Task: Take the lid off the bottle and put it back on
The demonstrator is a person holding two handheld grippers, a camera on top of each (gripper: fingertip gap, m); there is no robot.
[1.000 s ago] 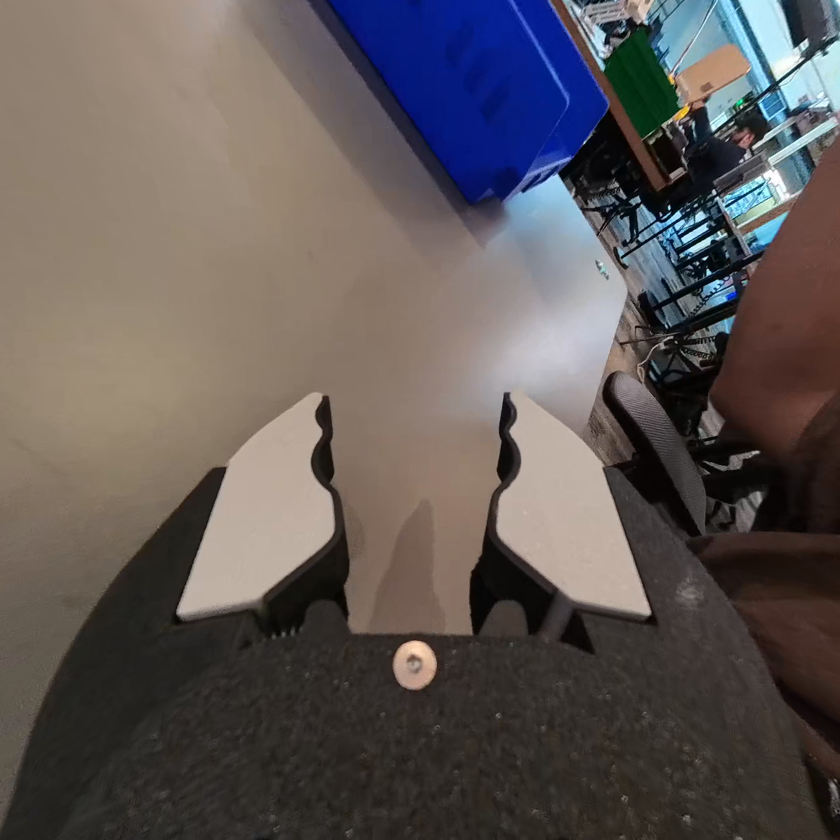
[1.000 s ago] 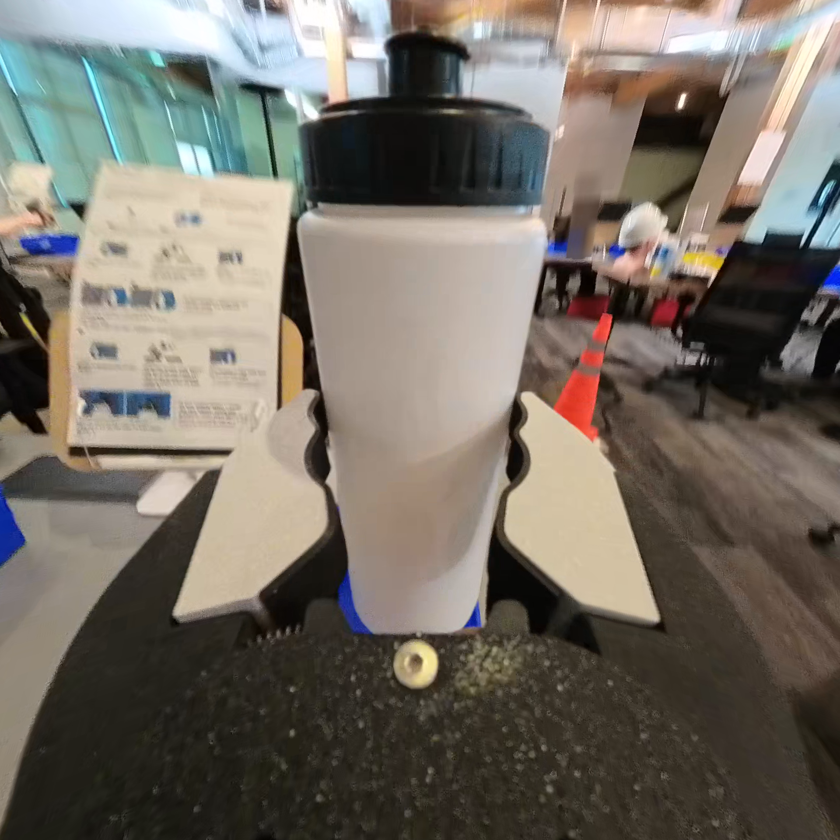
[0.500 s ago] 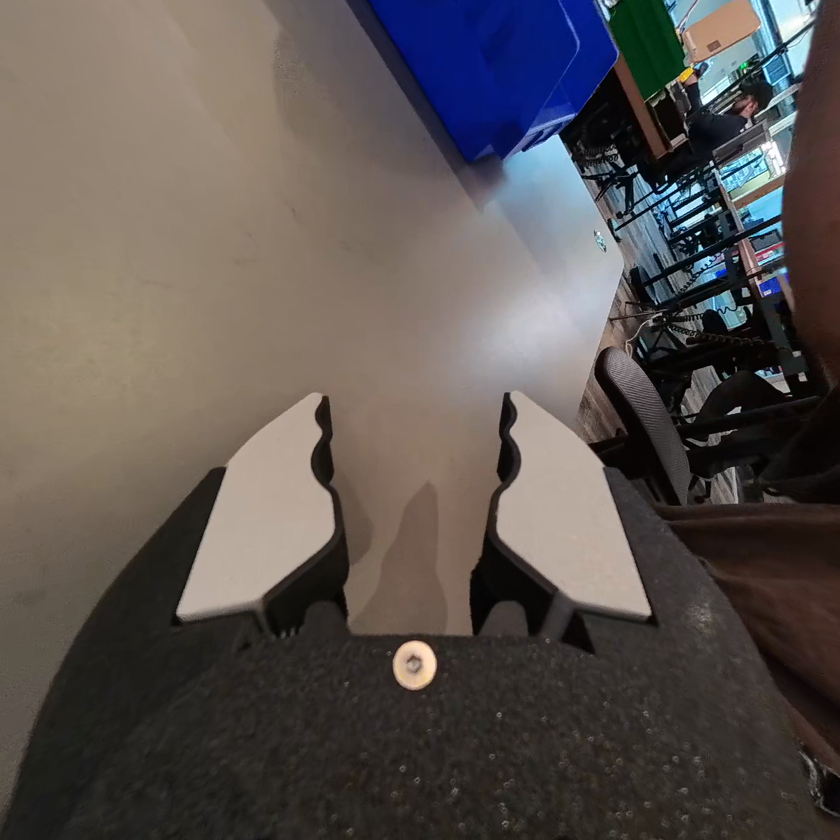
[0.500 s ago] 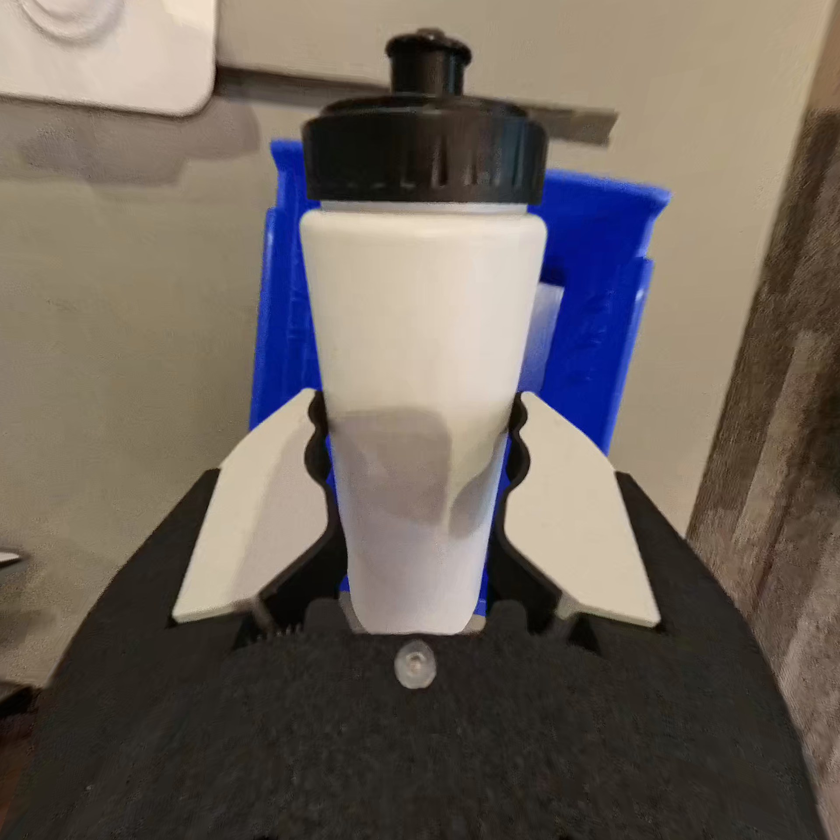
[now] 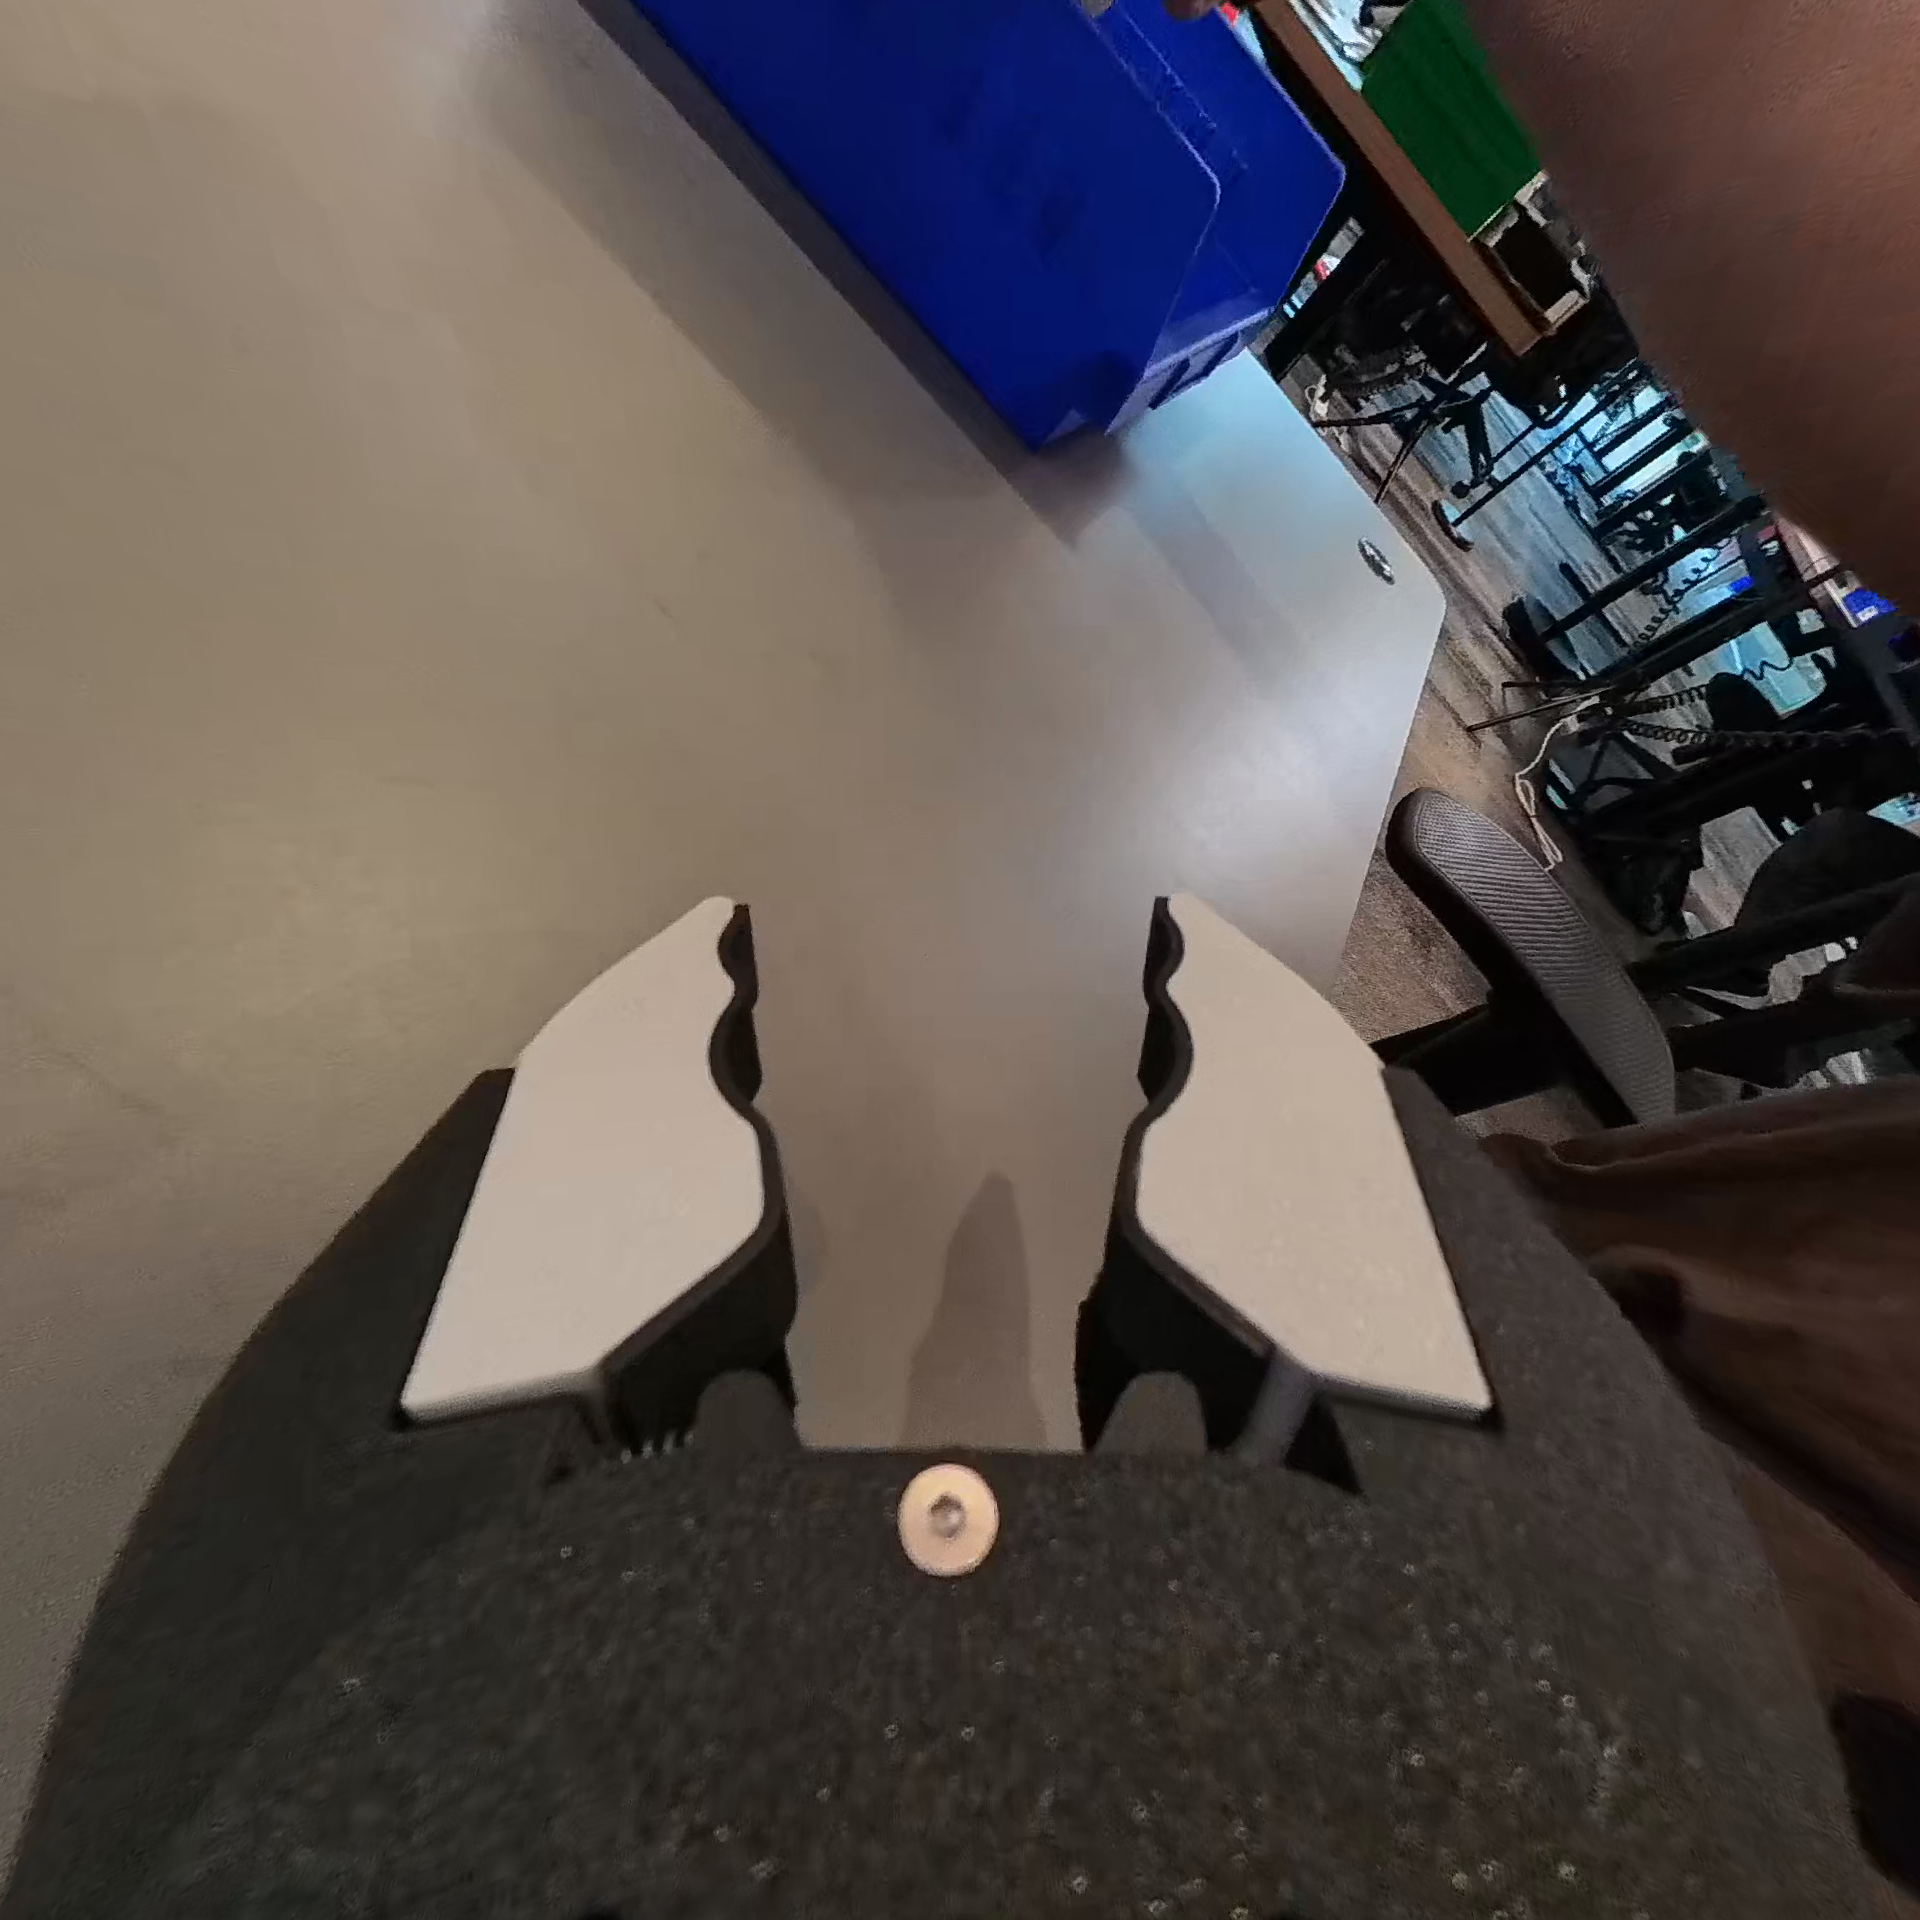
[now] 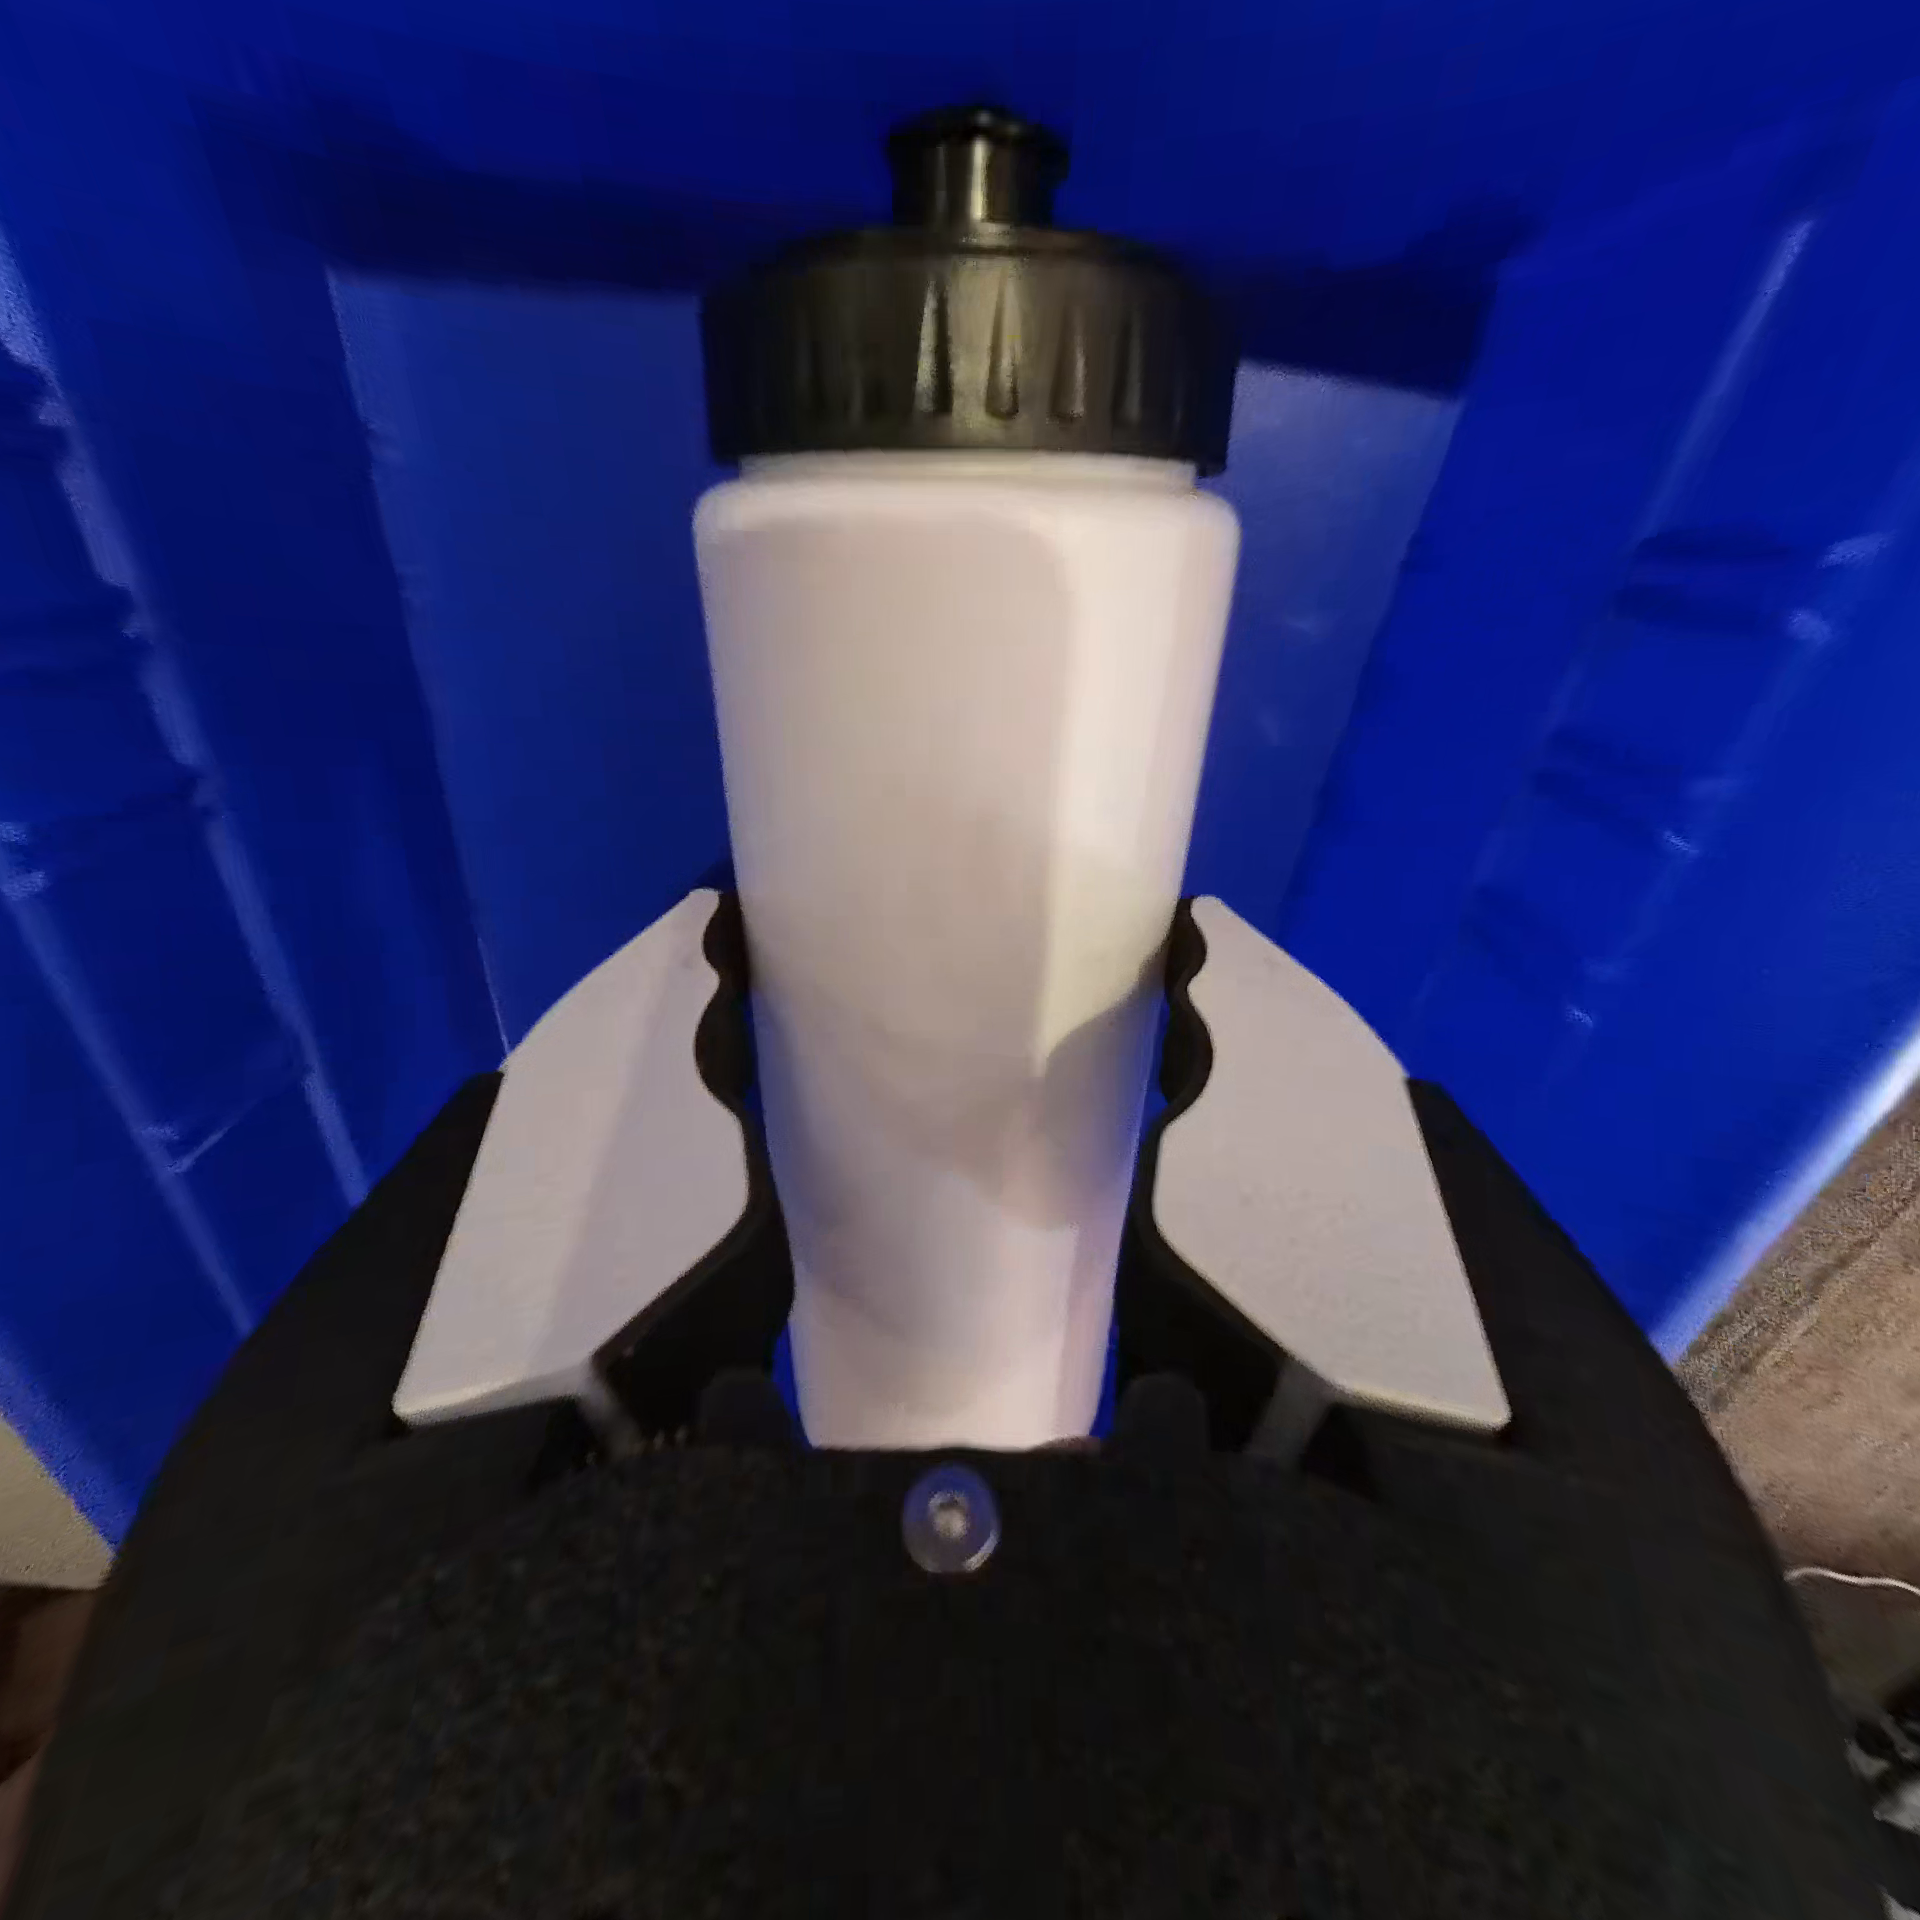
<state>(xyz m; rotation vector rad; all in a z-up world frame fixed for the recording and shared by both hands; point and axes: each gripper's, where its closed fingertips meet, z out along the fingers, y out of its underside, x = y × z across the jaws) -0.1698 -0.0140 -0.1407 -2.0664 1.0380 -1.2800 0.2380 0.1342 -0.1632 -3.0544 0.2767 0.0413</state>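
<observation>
We see the right gripper with its jaws clamped on the lower body of the white bottle, both pads pressed against its sides, exactly as in the earlier frames, and the black lid sits on its neck. What has changed lies behind it: a second ago an open room, half a second ago the blue bin seen whole from farther off, now filling the view. The left gripper keeps its jaws apart over the pale surface, bare between them; the blue bin beyond has drifted little.
</observation>
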